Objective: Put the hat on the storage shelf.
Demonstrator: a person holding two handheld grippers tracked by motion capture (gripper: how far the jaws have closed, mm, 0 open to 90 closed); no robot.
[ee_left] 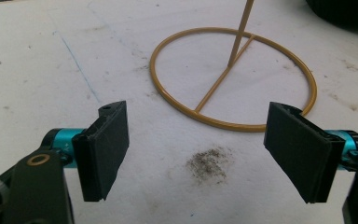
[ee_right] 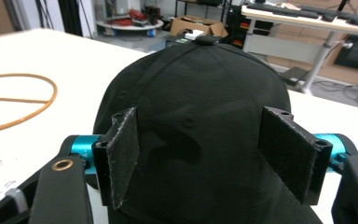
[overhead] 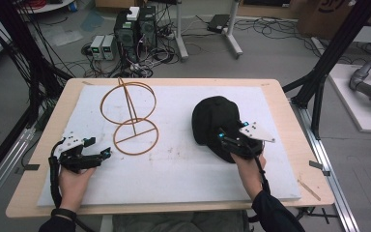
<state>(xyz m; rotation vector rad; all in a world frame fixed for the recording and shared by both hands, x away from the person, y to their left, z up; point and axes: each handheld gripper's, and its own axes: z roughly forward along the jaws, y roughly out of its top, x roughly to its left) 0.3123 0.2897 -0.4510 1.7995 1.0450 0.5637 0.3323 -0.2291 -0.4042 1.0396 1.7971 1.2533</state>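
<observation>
Cap [overhead: 216, 121] right of wire stand [overhead: 133, 116], on white mat [overhead: 174, 169]. Right gripper [overhead: 232, 141] jaws spread over cap's near edge. Left gripper [overhead: 101, 153] spread wide, empty, near stand's base ring.

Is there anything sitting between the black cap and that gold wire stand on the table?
Nothing visible does. The black cap lies on the white mat with the right gripper open over it, and only bare mat separates it from the wire stand. The left gripper sits open near the stand's base ring, off that path.
</observation>
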